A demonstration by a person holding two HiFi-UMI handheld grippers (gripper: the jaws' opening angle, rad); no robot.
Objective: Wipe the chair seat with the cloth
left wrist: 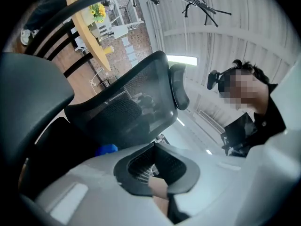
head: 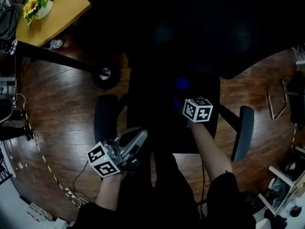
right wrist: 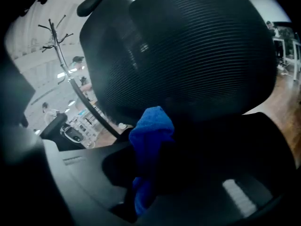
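Observation:
The black office chair's seat (head: 157,113) lies just ahead of me, very dark in the head view. My right gripper (head: 187,99) is over the seat's right half, shut on a blue cloth (head: 181,85). In the right gripper view the cloth (right wrist: 151,140) sticks up from between the jaws, in front of the mesh backrest (right wrist: 188,46). My left gripper (head: 139,137) hovers at the seat's front left corner, shut with nothing in it. It (left wrist: 157,166) is tilted up at the backrest (left wrist: 127,102), and a bit of the blue cloth (left wrist: 106,149) shows past it.
Armrests stand at either side of the seat, left (head: 106,118) and right (head: 245,132). A wooden table (head: 62,8) with yellow flowers (head: 35,4) is at the far left. Cables (head: 47,168) trail on the wood floor; a metal frame (head: 275,99) is at the right.

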